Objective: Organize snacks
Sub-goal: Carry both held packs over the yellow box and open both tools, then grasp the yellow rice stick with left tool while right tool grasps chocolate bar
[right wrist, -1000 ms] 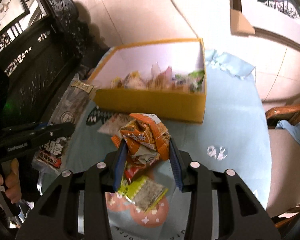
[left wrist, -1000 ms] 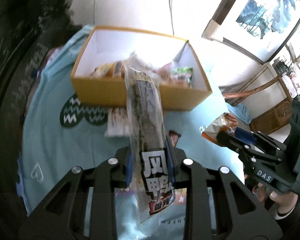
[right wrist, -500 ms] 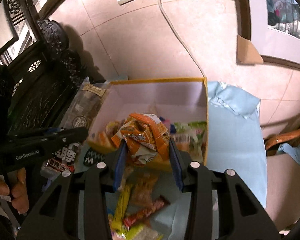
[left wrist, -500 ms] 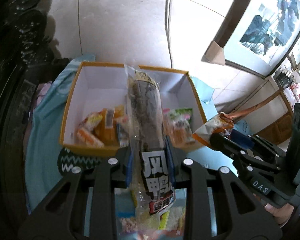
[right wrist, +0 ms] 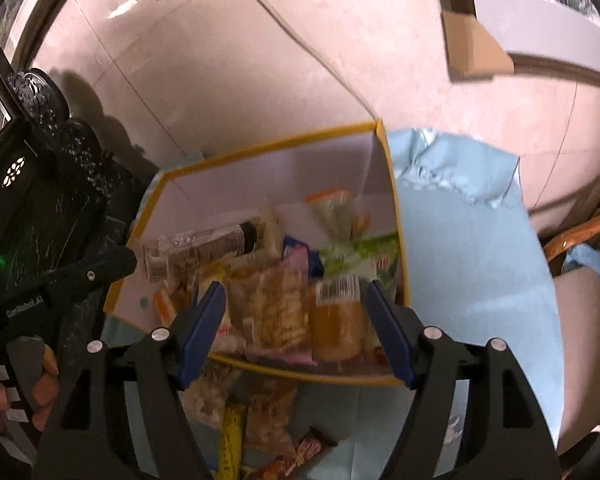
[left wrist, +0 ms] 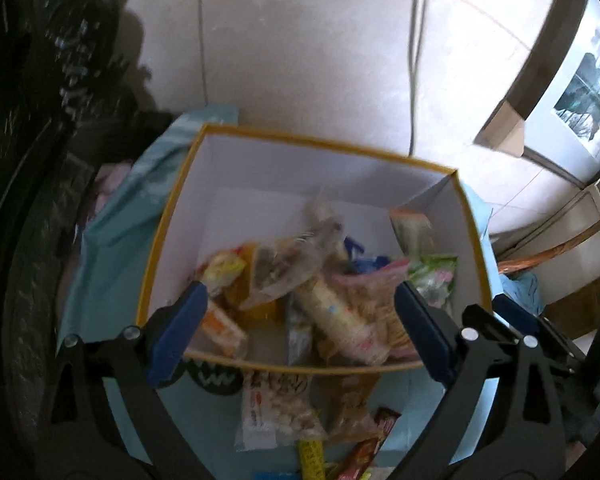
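Tilting down over the yellow box [left wrist: 172,216], left gripper [left wrist: 300,320] and right gripper [right wrist: 296,320] both opening, nothing pinched between either pair.

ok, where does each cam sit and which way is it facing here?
Left wrist: on the left gripper, angled down into the yellow box; its own fingers show, jaws opening, nothing between them.
Right wrist: on the right gripper, angled down at the same box; own fingers show, jaws opening, plus the left gripper and the hand holding it.
Shared: the box, the snacks inside it, the blue cloth.
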Available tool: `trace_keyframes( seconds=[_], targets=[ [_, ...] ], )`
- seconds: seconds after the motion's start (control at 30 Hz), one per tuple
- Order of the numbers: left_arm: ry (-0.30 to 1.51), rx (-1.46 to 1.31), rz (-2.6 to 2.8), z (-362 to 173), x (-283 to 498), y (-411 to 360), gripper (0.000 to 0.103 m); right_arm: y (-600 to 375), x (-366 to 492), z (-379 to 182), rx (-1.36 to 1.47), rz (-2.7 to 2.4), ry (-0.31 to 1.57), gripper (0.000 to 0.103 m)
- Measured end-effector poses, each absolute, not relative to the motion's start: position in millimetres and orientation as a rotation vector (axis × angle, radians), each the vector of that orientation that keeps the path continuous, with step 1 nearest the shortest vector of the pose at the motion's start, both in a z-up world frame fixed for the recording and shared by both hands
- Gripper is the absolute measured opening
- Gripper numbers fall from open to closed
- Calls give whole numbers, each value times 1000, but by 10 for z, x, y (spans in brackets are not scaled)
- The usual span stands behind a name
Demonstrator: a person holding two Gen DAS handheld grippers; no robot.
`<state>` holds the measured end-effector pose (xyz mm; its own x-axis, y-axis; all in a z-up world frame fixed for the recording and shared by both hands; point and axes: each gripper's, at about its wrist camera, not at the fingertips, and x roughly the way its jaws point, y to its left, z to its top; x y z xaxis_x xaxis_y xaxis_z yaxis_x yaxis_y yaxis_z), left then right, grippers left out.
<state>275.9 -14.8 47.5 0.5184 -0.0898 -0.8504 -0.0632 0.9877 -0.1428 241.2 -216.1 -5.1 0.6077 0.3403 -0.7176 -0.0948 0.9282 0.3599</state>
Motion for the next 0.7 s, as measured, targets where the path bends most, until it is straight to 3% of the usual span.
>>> trace_keyframes(
  seconds=[0.7],
  targets=[
    [1164, -140, 27, 57, 1711, 75, 96, -2322, 1635, -299, 299, 223, 971, 73]
  ],
)
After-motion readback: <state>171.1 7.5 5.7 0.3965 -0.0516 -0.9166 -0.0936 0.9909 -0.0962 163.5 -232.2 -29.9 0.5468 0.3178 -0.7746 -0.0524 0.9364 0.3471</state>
